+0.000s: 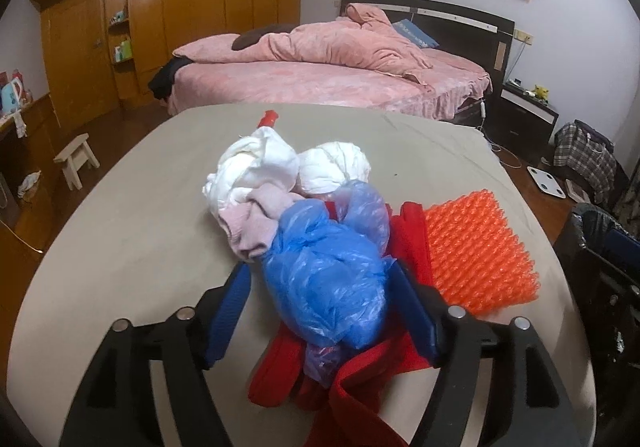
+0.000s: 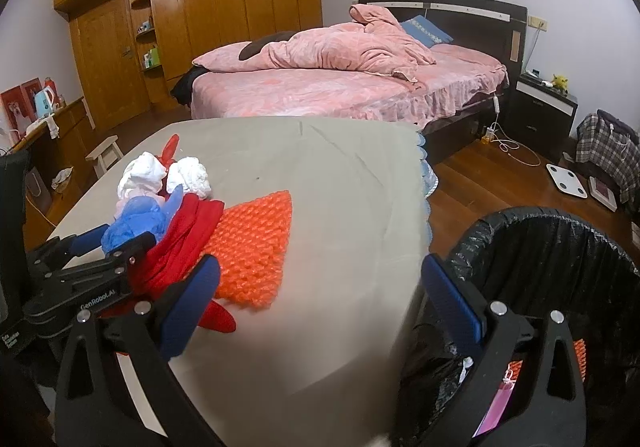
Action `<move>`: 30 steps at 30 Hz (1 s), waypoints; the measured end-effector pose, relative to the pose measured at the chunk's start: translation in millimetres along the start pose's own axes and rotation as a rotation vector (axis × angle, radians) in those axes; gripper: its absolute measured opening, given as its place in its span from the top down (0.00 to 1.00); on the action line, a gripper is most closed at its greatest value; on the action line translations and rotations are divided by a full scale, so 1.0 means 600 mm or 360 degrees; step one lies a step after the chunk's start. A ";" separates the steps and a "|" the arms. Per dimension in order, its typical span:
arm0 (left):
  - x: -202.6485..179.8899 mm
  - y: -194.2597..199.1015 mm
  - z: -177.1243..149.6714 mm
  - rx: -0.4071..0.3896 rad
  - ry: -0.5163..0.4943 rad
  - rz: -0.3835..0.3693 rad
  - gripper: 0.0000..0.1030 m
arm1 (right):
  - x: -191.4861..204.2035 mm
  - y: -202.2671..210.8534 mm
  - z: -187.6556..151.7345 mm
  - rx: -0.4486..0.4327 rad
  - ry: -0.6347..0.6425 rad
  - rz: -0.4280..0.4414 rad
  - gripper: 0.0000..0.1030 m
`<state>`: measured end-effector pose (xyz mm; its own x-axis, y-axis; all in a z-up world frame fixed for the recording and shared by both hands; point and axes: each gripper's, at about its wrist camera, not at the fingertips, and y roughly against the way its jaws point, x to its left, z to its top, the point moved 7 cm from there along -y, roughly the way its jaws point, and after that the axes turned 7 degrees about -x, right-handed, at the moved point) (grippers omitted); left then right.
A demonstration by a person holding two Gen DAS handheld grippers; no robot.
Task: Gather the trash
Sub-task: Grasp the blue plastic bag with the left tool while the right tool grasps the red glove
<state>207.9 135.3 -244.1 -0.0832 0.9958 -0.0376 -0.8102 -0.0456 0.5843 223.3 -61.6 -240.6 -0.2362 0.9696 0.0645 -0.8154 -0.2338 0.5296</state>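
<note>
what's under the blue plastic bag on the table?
Red fabric lies under the blue plastic bag, showing at its near end and right side. A pink cloth abuts its far end. Anything directly beneath the bag's middle is covered. The left tongs straddle it, open.

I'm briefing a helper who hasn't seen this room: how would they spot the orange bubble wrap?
Start at the grey-covered table in front of the pink bed. The orange bubble wrap lies flat on it beside the red cloth. It is the only flat, bumpy sheet there; the other items are crumpled.
</note>
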 end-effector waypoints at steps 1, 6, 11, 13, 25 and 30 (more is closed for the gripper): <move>-0.002 -0.003 0.002 0.0006 -0.0002 -0.0014 0.37 | 0.000 0.000 0.000 0.0000 0.0001 0.0001 0.05; -0.015 -0.014 0.008 0.0009 -0.0026 -0.0048 0.47 | 0.000 0.002 0.002 -0.0006 0.0008 -0.0001 0.05; -0.015 0.024 0.028 -0.0073 -0.0007 -0.0051 0.49 | 0.001 0.005 0.004 -0.0013 -0.0001 -0.0002 0.05; -0.014 0.050 0.035 -0.0112 -0.0008 -0.0066 0.49 | -0.001 0.005 0.006 -0.0016 0.0003 0.0000 0.05; 0.063 0.115 0.052 -0.0226 0.0024 0.0069 0.49 | 0.038 -0.005 0.018 -0.0028 -0.0002 0.0080 0.05; 0.093 0.110 0.053 -0.0238 0.0036 0.0113 0.49 | 0.077 -0.023 0.033 -0.0041 0.0016 0.0129 0.05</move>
<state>168.3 190.5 -181.7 -0.1550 0.9877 -0.0194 -0.8791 -0.1290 0.4589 233.7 -12.0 -228.3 -0.3074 0.9466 0.0977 -0.8065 -0.3136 0.5012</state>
